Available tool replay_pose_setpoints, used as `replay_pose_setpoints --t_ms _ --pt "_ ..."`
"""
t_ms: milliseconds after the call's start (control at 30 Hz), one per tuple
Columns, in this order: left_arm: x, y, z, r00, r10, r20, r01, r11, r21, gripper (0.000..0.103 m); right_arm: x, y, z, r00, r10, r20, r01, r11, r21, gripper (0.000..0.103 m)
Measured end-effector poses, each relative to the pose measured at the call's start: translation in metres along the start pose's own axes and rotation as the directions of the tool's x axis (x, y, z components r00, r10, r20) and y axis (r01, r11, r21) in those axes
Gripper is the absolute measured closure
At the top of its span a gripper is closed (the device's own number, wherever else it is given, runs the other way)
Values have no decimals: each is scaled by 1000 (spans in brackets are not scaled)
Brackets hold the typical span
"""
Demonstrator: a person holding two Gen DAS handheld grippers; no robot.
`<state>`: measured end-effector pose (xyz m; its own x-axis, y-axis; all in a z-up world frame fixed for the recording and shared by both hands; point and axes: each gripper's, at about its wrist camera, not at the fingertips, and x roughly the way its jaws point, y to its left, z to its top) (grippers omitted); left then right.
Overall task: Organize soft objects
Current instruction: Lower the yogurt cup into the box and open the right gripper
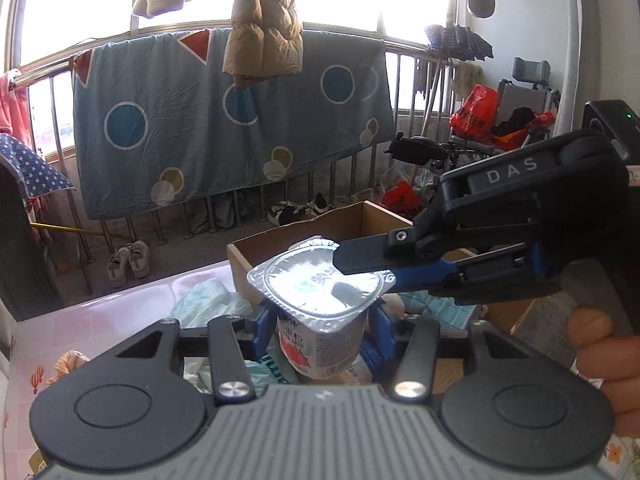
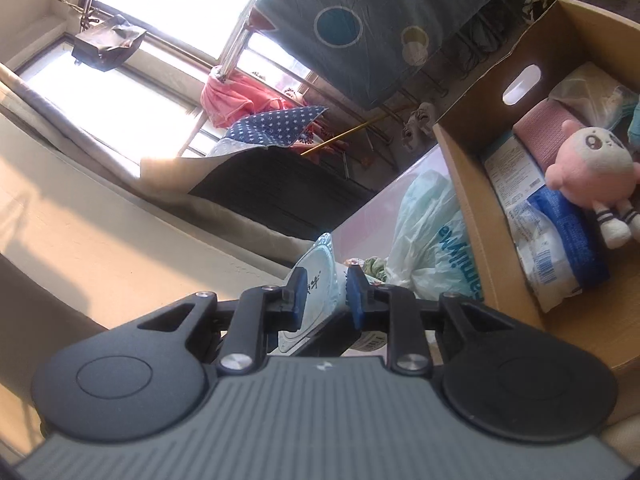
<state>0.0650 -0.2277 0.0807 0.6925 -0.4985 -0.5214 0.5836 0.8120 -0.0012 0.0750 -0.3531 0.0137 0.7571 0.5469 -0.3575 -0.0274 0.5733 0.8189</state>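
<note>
My left gripper (image 1: 320,332) is shut on a yogurt cup (image 1: 324,300) with a silver foil lid, held upright above the table. My right gripper (image 1: 360,260) comes in from the right and pinches the cup's rim at the lid; in the right wrist view it (image 2: 326,292) is shut on the yogurt cup (image 2: 320,276), its blue pads on either side of the rim. A cardboard box (image 2: 472,184) holds a pink plush doll (image 2: 592,164), a pink cloth (image 2: 540,124) and a blue-and-white soft pack (image 2: 556,236).
A pale green plastic bag (image 2: 428,236) lies on the pink table (image 1: 60,332) beside the box (image 1: 280,244). A blue quilt (image 1: 224,120) hangs on a railing behind, with shoes (image 1: 128,264) on the floor below it.
</note>
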Motion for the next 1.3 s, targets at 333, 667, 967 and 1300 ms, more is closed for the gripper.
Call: replay_pose_setpoints --t_ms 333,667,967,1300 --pt "75 -48 0 969 -158 -193 166 986 29 51 -40 -90 22 995 -100 -19 102 979 175 81" --pt "109 -41 -21 919 -191 -344 212 977 24 52 7 -155 28 949 -168 -265 229 948 219 78" --pt "85 -22 -16 939 -185 -290 192 981 -3 52 31 -159 40 904 -276 -327 329 937 117 74" --pt "47 27 -18 963 -123 -242 107 991 -77 52 60 -146 45 895 -269 -356 308 950 58 74"
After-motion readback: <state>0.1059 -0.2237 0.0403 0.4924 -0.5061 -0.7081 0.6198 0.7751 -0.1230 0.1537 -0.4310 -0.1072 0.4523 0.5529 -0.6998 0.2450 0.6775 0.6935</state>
